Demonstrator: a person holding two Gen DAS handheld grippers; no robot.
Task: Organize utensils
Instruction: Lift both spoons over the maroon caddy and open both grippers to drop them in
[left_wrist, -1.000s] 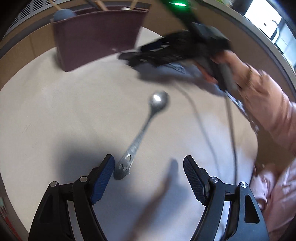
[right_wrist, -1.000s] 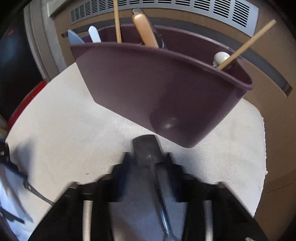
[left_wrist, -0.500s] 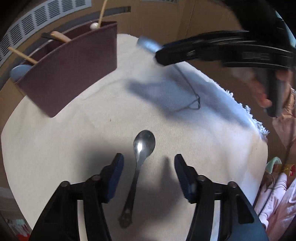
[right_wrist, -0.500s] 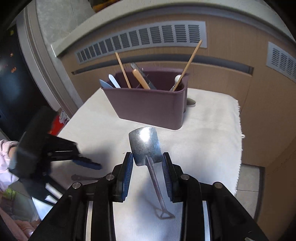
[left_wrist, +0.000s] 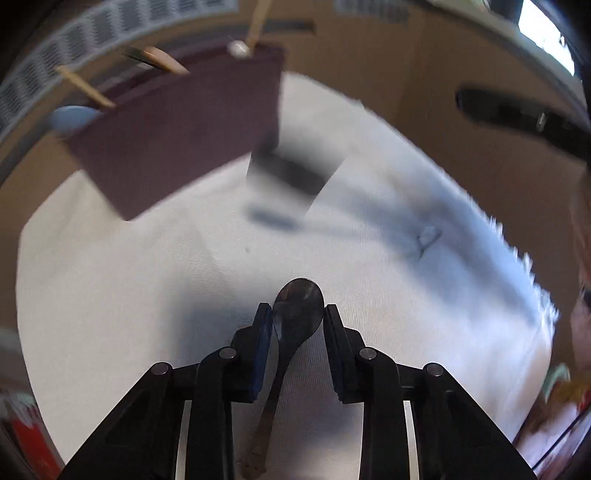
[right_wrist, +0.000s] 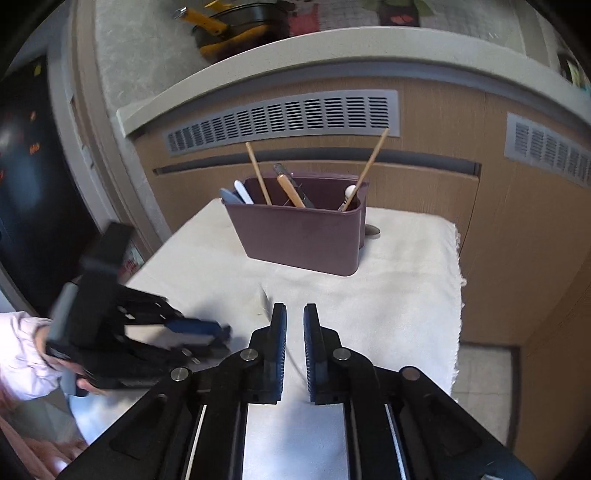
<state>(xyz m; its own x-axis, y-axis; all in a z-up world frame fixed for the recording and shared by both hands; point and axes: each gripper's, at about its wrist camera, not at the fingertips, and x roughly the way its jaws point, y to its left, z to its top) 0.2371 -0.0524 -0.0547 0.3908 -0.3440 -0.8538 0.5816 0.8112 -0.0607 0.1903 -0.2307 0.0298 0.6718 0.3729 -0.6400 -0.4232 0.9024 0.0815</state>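
A metal spoon (left_wrist: 298, 310) lies on the white cloth (left_wrist: 110, 295), its bowl between the pads of my left gripper (left_wrist: 297, 321). The jaws are closing and both pads touch the bowl's edges. The handle runs back under the gripper. The maroon utensil holder (left_wrist: 177, 129) (right_wrist: 295, 236) stands at the far end with chopsticks, a wooden-handled tool and pale spoons in it. My right gripper (right_wrist: 295, 319) is raised over the near cloth, shut with nothing between its fingers. A blurred dark spatula (left_wrist: 291, 175) shows right of the holder, free of both grippers.
The cloth's frayed edge (right_wrist: 456, 280) drops off at the right, with tiled floor below. A wooden cabinet with grey vents (right_wrist: 280, 118) stands behind the table. A grey utensil end (right_wrist: 372, 231) peeks from behind the holder. A hand in a pink sleeve (right_wrist: 22, 350) holds the left gripper.
My left gripper slid up the spoon from handle to bowl and its jaws narrowed onto it. My right gripper drew back and up from the holder; the spatula has left its fingers, which shut.
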